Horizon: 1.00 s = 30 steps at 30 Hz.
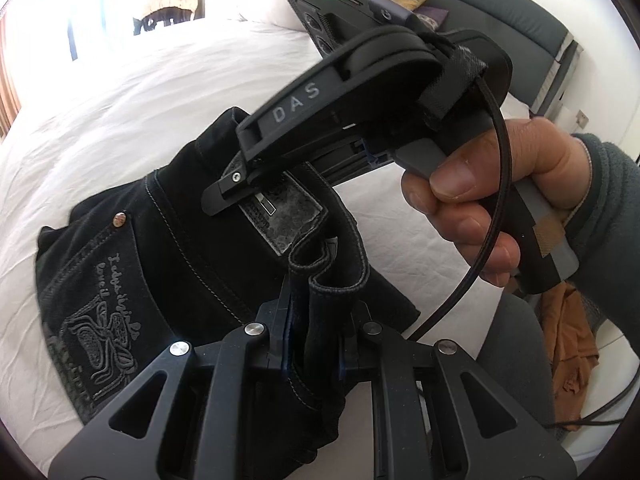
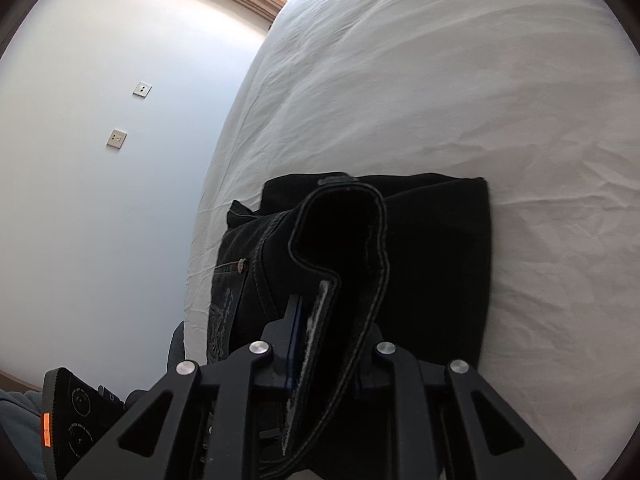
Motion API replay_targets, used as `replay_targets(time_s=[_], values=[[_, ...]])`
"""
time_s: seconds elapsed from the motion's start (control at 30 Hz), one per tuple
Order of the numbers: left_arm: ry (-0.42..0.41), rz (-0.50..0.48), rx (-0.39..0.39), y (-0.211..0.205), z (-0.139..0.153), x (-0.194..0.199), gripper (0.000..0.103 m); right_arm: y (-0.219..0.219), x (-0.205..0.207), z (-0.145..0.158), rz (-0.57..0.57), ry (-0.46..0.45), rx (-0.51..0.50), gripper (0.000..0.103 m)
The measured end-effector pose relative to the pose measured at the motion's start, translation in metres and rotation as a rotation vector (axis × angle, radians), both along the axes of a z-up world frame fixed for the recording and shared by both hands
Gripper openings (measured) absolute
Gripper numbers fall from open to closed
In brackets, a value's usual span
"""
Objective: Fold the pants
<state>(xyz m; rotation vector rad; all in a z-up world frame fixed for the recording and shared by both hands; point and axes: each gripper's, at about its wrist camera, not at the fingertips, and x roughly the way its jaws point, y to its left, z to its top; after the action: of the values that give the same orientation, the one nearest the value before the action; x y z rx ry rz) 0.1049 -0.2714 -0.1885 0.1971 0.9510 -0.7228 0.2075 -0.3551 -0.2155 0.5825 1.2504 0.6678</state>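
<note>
Black pants [image 1: 192, 240], partly folded, lie on a white bed [image 1: 140, 92]. The left gripper [image 1: 316, 320] has its jaws clamped on a raised edge of the fabric (pocket embroidery facing up), while the right gripper [image 2: 332, 320] has its jaws pinching the waistband.

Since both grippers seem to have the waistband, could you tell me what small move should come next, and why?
Probably carry the waistband across the folded black pants, since the left gripper and right gripper both pinch it above the bed.
</note>
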Motion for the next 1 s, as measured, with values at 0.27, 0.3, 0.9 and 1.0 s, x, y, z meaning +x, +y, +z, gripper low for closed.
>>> replay_targets(time_s=[0.27,0.3,0.9,1.0], values=[[0.13,-0.036,-0.019,-0.015,-0.029,0.002,0.069,-0.038,0.009,-0.041,-0.104,0.081,0.053,0.037],[0.138,-0.039,-0.036,-0.01,-0.024,-0.001,0.072,-0.041,0.009,-0.037,-0.121,0.07,0.058,0.046],[0.097,0.309,0.013,0.125,0.011,0.031,0.074,-0.01,-0.061,-0.013,-0.066,0.005,0.041,0.047],[0.1,0.312,0.038,0.121,0.006,0.035,0.074,-0.03,-0.071,-0.031,-0.116,0.025,0.067,0.024]])
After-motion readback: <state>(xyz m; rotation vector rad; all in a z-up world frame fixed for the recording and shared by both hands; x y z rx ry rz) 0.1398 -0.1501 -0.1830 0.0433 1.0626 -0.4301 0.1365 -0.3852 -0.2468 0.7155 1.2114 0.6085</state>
